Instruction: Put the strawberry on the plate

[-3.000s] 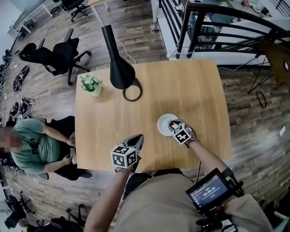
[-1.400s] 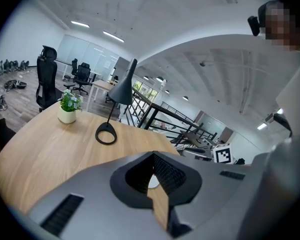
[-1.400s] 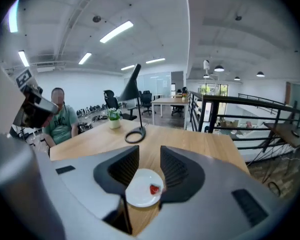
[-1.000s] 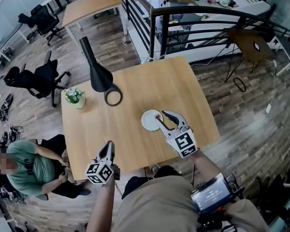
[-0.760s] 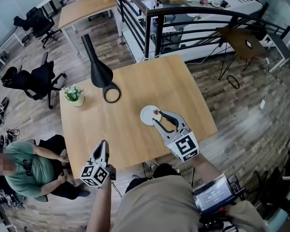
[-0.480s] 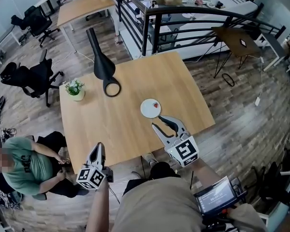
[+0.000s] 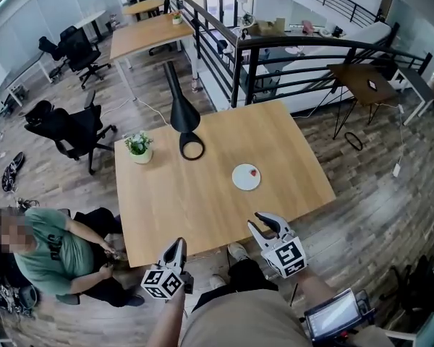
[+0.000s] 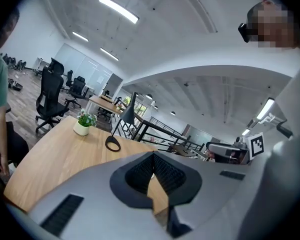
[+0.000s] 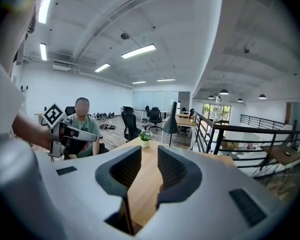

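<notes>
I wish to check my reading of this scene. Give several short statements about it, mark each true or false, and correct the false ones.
1. The strawberry lies on the plate. True.
2. The right gripper holds the strawberry. False: its jaws are closing on nothing, near the edge of the table.
3. The left gripper has its jaws together. True.
4. The potted plant stands on the plate. False: it stands on the table, apart from the plate.

An open-plan office (mezzanine level): swivel chairs (image 7: 72, 129), long desks (image 7: 148, 35), black railing (image 7: 236, 74).
</notes>
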`<state>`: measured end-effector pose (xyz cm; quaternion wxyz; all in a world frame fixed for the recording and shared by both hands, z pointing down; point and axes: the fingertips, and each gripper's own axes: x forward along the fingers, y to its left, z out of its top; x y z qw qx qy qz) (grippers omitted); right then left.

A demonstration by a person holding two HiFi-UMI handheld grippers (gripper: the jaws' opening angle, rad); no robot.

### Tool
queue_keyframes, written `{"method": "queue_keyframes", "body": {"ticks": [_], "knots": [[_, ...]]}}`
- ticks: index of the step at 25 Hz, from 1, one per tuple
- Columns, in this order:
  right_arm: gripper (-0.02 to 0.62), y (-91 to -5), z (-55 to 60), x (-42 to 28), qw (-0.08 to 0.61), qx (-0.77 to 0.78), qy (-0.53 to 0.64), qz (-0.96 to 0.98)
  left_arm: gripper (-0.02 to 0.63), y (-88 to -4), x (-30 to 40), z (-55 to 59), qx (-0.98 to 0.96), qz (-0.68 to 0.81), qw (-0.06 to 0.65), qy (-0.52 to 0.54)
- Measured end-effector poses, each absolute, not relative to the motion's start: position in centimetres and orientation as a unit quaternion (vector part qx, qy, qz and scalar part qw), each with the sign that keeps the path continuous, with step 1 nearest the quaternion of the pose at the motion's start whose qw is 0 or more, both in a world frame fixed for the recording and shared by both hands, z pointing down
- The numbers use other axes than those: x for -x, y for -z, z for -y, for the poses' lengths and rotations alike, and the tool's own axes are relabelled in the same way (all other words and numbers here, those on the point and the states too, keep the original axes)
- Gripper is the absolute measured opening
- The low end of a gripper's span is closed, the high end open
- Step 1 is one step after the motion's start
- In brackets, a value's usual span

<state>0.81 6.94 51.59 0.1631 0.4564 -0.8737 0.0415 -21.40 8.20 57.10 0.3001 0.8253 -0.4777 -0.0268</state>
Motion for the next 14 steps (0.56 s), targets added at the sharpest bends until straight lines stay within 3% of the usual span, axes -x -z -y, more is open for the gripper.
{"method": "queue_keyframes", "body": {"ticks": [14], "knots": [[0.109,-51.6,-10.9,2.6,0.145,-0.466,-0.043,0.872,0.002,-56.1,23.9,-11.9,-0.834,0.464,0.295,0.031]]}}
